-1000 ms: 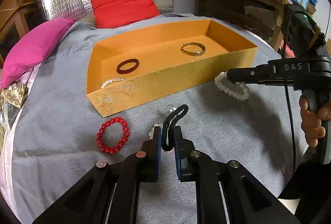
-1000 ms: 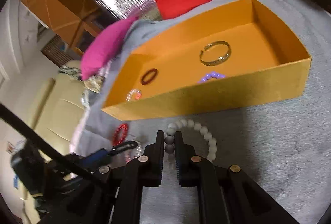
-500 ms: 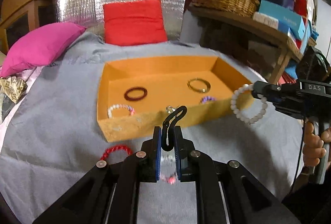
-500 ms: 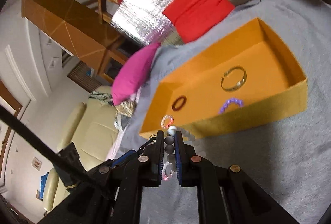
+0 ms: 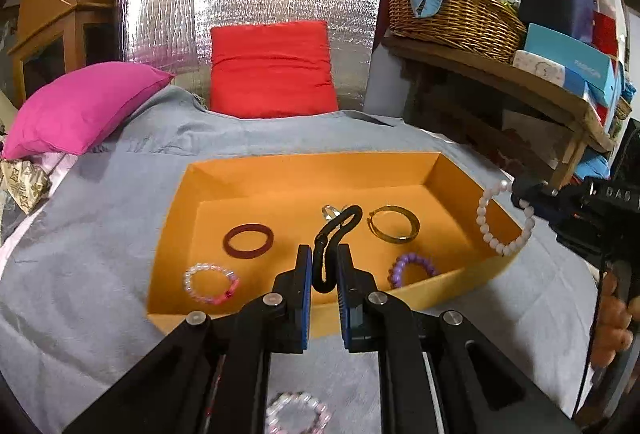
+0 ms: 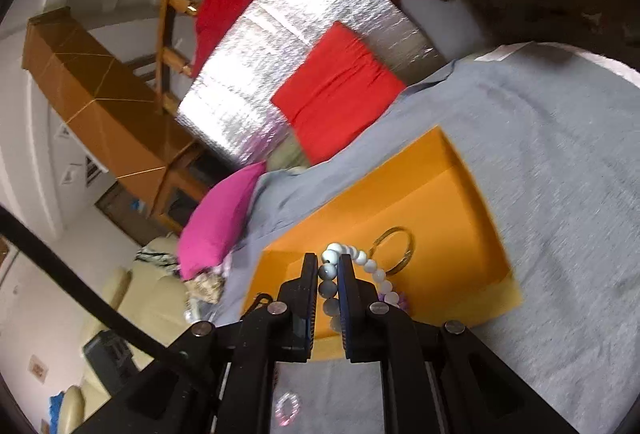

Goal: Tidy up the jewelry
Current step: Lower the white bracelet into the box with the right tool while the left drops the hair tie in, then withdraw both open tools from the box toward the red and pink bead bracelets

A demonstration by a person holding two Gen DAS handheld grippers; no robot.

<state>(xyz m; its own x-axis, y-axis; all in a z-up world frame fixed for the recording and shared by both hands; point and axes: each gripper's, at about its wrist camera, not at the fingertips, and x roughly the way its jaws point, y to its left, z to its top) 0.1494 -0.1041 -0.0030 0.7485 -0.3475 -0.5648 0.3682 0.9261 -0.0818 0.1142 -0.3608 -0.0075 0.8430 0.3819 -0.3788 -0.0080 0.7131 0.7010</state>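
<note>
Item, left side: my left gripper [image 5: 324, 266] is clamped on a black loop ornament [image 5: 334, 242], now carried above the near wall of the orange tray [image 5: 360, 314]; a second ago it hung low over the grey cloth [image 5: 100, 213] beside a red bead bracelet no longer in view. Judged: lift finished, release into the tray comes next.

Item, tray contents, left to right: pink-clear bead bracelet [image 5: 210, 282], dark red bangle [image 5: 248, 240], small silver ring [image 5: 331, 210], gold bangle [image 5: 394, 228], purple bead bracelet [image 5: 412, 268].

Item, right side: my right gripper [image 6: 328, 274] is pinched narrowly on a white bead bracelet [image 5: 505, 218], which dangles at the tray's right wall; a second ago it was on the cloth outside the tray. It looks nearly ready to drop.

Item, still outside: a pale pink bead bracelet [image 5: 298, 414] on the cloth beneath my left gripper.

Room: open floor between dark red bangle and gold bangle, and along the far wall. The right wall is the edge to clear; both tools are near one another.
</note>
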